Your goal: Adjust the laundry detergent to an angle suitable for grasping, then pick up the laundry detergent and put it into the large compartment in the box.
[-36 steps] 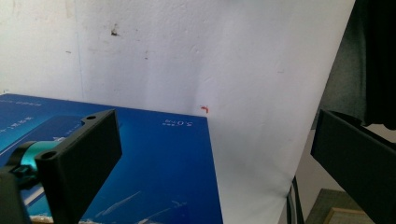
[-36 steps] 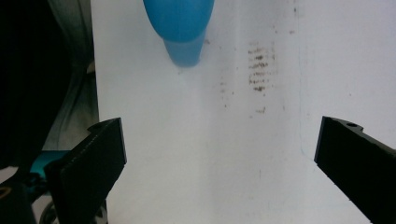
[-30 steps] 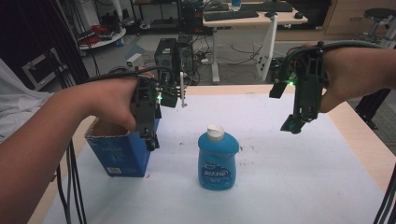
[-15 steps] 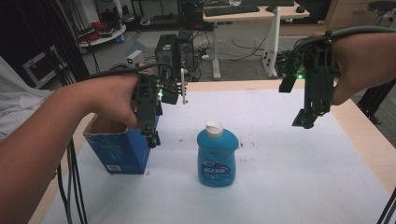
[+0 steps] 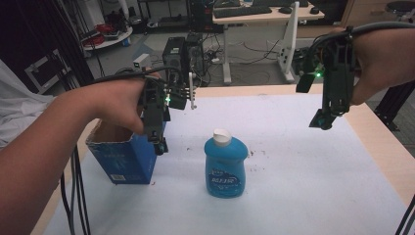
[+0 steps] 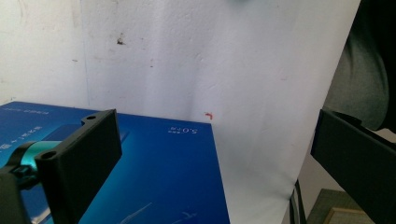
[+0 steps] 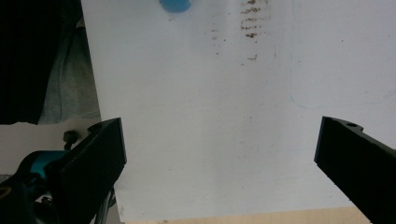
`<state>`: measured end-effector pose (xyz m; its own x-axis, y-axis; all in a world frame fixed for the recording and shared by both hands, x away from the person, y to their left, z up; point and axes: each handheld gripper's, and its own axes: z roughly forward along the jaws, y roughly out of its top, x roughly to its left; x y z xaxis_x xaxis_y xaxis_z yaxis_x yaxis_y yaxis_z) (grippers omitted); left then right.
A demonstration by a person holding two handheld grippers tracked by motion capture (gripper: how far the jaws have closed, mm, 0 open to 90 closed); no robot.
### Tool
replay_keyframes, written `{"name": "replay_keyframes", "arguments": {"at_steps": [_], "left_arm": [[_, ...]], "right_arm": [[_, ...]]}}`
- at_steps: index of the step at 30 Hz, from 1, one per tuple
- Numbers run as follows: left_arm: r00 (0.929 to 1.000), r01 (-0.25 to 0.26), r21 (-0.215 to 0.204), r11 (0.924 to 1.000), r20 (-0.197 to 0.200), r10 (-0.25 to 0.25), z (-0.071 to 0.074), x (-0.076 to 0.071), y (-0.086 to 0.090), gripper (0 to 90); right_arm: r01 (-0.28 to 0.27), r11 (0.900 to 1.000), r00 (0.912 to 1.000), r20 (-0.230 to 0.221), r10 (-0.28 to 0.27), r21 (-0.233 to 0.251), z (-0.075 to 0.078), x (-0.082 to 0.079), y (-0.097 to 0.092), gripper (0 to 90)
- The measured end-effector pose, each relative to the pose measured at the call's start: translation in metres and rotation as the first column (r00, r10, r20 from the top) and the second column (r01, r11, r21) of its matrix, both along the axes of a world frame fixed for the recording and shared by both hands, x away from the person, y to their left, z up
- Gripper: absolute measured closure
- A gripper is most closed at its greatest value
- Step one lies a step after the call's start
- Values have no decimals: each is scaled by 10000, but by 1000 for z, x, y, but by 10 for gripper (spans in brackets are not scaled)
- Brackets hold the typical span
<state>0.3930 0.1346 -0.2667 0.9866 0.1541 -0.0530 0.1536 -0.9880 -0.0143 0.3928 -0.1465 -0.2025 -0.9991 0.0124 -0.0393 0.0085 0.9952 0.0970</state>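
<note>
Left tool hangs jaws apart right over the box at the worktop's left edge, right tool wide open too, so a clumsy drop could shove the box off.

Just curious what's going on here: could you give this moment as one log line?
left tool: open, over blue box | right tool: open, raised, holding nothing | blue bottle: upright, untouched, white cap on

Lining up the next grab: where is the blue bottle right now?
In the high view, the blue bottle stands upright at table centre, just right of the blue box, apart from both grippers.
</note>
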Motion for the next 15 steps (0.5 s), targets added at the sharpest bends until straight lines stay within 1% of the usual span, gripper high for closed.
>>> {"name": "replay_keyframes", "arguments": {"at_steps": [5, 8, 10, 12, 15], "left_arm": [[10000, 30, -17, 10000, 24, -30, 0, 3, 0, 18], [10000, 38, -68, 10000, 79, -38, 1, 3, -1, 18], [9999, 33, -85, 10000, 105, -32, 1, 1, -1, 18], [10000, 67, -35, 10000, 42, -67, 1, 0, -2, 18], [9999, 98, -20, 10000, 109, -97, 2, 1, -2, 18]], "right_arm": [[-35, 9999, 10000, 53, 34, 111, 2, 3, 1, 12], [-37, 10000, 10000, 89, 37, 26, -1, 5, 2, 12], [-20, 10000, 10000, 45, 20, 75, -3, 6, 1, 12], [-10, 10000, 10000, 18, 10, 53, -6, 6, 0, 12], [2, 10000, 10000, 6, -2, 79, -9, 7, -3, 12]]}}
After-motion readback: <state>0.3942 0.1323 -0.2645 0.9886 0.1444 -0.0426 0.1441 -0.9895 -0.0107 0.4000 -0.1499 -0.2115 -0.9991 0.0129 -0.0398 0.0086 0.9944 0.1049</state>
